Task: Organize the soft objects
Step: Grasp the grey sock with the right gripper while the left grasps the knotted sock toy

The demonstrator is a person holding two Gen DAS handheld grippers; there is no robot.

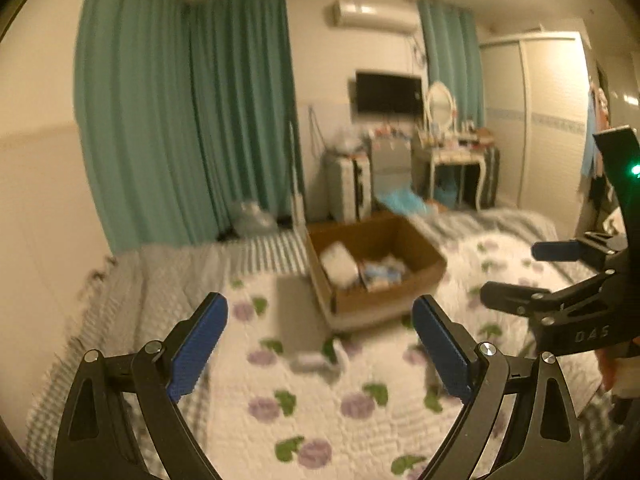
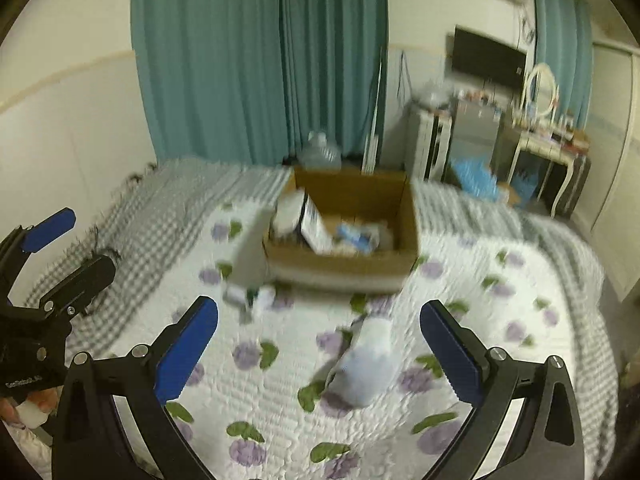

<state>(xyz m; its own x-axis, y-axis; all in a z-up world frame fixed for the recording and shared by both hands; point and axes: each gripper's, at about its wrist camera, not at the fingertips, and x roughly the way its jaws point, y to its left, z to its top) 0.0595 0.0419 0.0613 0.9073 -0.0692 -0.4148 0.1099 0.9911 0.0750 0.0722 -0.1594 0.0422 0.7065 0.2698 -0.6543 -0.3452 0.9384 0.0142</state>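
We are working over a bed [image 2: 500, 300] spread with a white quilt printed in purple flowers, teal curtains [image 1: 188, 120] hanging behind it. A cardboard box [image 2: 348, 268] holding blurred white and blue packs is sitting toward the bed's far edge. A pale soft bundle [image 2: 368, 364] is lying on the quilt nearer us, just ahead of our right gripper [image 2: 320, 352], whose fingers are spread wide and empty. Our left gripper [image 1: 320, 352] is likewise gaping, gripping nothing. Letters on the right gripper's body are reading "DAS".
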